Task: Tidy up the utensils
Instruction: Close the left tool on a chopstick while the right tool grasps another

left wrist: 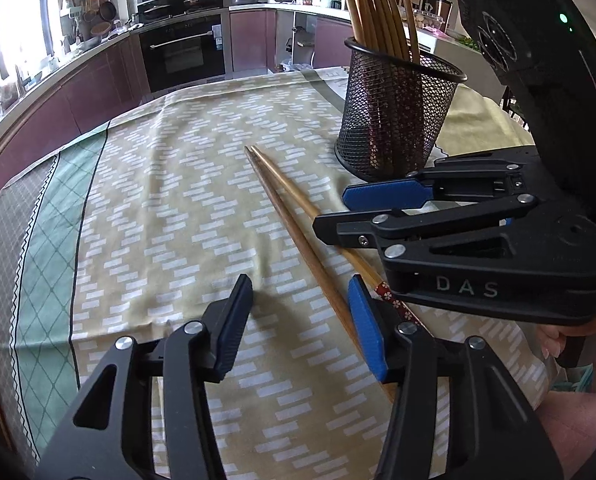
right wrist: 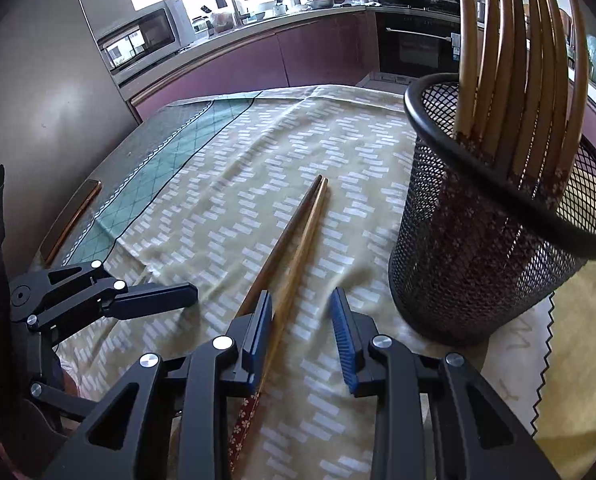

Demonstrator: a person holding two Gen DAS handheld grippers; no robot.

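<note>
A: What lies by the cup (right wrist: 494, 240)?

B: Two loose chopsticks (left wrist: 293, 216), side by side on the cloth (left wrist: 169, 184), just beside the cup's foot. They are slim tapered bamboo sticks, one darker than the other, tips touching. One butt end carries a red wrap with small white flowers.

A: And the cup itself?

B: Black wire mesh, round, with a smooth rolled rim. It stands upright and holds a bundle of pale bamboo chopsticks (right wrist: 510, 60), tips up, with the same red patterned ends down inside.

A: The cloth?

B: Soft woven fabric, beige with short white dashes, slightly creased. Away from the cup it turns to a green diamond-lattice border.

A: The right gripper (right wrist: 302, 332)?

B: Black frame, ribbed blue pads, jaws partly apart. The paler stick runs between them near the cup and lies against one pad; the other pad stands clear.

A: The left gripper (left wrist: 302, 320)?

B: Same build, jaws moderately wide over bare cloth. The sticks pass just beside the pad nearer the cup, and nothing is gripped.
</note>
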